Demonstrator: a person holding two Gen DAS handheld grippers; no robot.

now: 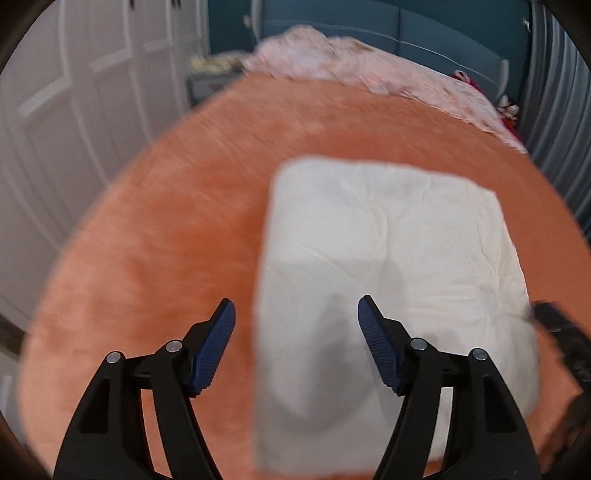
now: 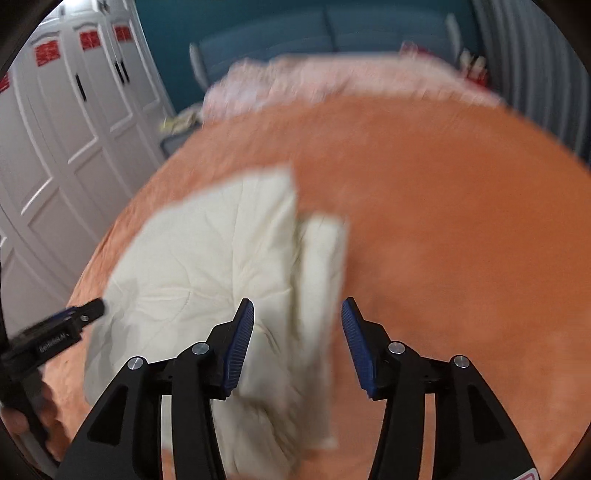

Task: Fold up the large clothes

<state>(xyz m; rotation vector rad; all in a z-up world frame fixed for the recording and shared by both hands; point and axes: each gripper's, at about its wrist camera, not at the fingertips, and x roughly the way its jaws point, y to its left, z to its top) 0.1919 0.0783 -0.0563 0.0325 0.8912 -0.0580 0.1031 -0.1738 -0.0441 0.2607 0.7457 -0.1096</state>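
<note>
A cream white garment (image 1: 388, 266) lies folded into a rough rectangle on the orange bed cover (image 1: 166, 229). My left gripper (image 1: 296, 314) is open and empty above the garment's left edge. In the right wrist view the garment (image 2: 221, 266) shows a narrower folded flap along its right side. My right gripper (image 2: 297, 314) is open and empty above that right edge. The left gripper also shows in the right wrist view (image 2: 74, 317) at the garment's left side. The right gripper's tip shows in the left wrist view (image 1: 554, 317) at the far right. Both views are motion blurred.
A pink patterned blanket (image 1: 351, 70) lies bunched at the bed's far end before a blue headboard (image 1: 406, 26). White wardrobe doors (image 1: 74, 110) stand on the left. A grey curtain (image 1: 554, 92) hangs on the right. A small bedside stand (image 1: 207, 81) sits by the wardrobe.
</note>
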